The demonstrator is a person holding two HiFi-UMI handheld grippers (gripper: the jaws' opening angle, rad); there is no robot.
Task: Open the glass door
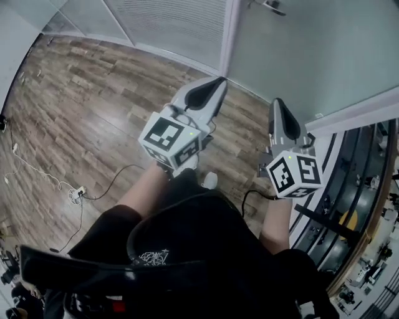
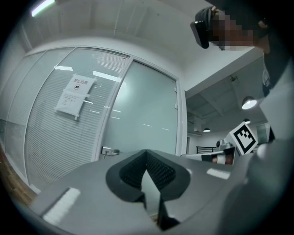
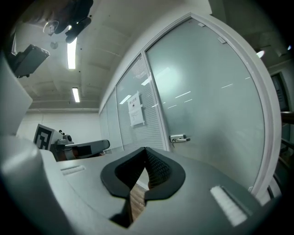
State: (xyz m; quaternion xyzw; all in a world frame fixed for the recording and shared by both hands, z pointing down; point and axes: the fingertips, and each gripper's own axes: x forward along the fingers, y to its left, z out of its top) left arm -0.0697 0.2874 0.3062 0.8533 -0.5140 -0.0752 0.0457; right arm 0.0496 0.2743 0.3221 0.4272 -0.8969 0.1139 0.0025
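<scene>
The frosted glass door (image 1: 312, 56) stands ahead in its white frame, and its metal lever handle (image 1: 272, 5) shows at the top edge of the head view. The same handle (image 2: 110, 150) sits low on the door (image 2: 147, 105) in the left gripper view. In the right gripper view the handle (image 3: 179, 137) is mid-height on the door (image 3: 206, 101). My left gripper (image 1: 218, 81) points at the door frame, shut and holding nothing. My right gripper (image 1: 277, 103) is beside it, short of the glass, also shut and holding nothing. Neither one touches the door or the handle.
Left of the door is a glass panel with blinds (image 2: 50, 137) and a paper notice (image 2: 75, 96). A cable and power strip (image 1: 76, 194) lie on the wood floor (image 1: 93, 99). A dark railing (image 1: 349, 199) curves along the right.
</scene>
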